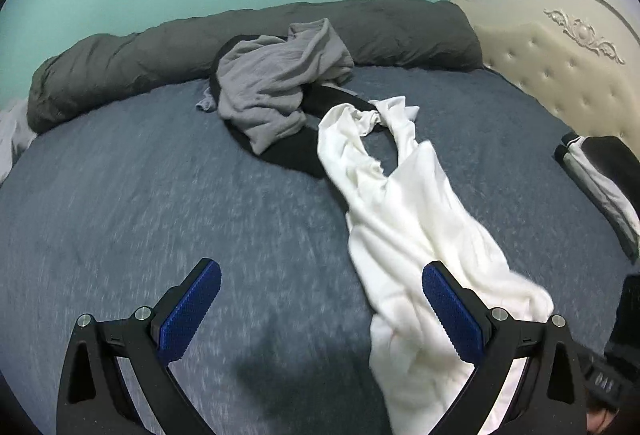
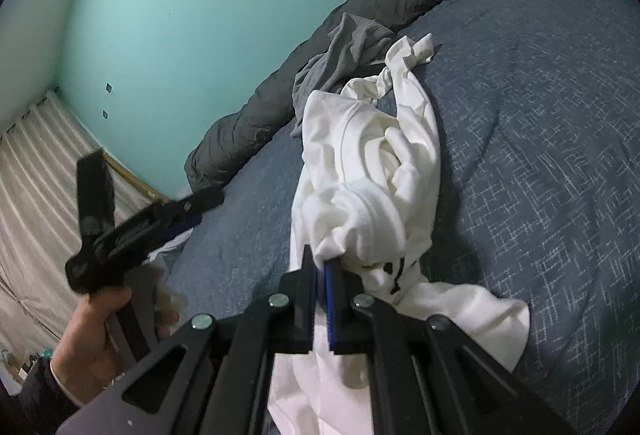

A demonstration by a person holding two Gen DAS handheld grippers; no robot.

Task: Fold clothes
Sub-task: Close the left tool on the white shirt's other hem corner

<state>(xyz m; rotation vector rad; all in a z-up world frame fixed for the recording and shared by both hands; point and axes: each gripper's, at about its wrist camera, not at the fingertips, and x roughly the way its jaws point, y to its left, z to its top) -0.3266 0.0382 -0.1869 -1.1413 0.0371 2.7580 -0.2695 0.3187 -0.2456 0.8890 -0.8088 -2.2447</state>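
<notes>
A crumpled white shirt (image 1: 416, 211) lies stretched across the blue bedspread (image 1: 160, 203). My left gripper (image 1: 320, 287) hovers open above the bed, its right blue pad over the shirt's near part, nothing between its pads. In the right wrist view my right gripper (image 2: 322, 267) is shut on a bunched fold of the white shirt (image 2: 372, 163), which shows a small black print near the jaws. The left gripper (image 2: 188, 203) appears there blurred, held in a hand (image 2: 100, 331) at the left. A grey garment (image 1: 276, 83) lies on a black garment (image 1: 296, 151) behind the shirt.
A dark grey rolled duvet (image 1: 160, 55) runs along the far edge of the bed under a teal wall. A cream padded headboard (image 1: 560, 63) stands at the right. A folded black-and-white garment (image 1: 600, 175) rests near the right edge. Curtains (image 2: 36, 195) hang at the left.
</notes>
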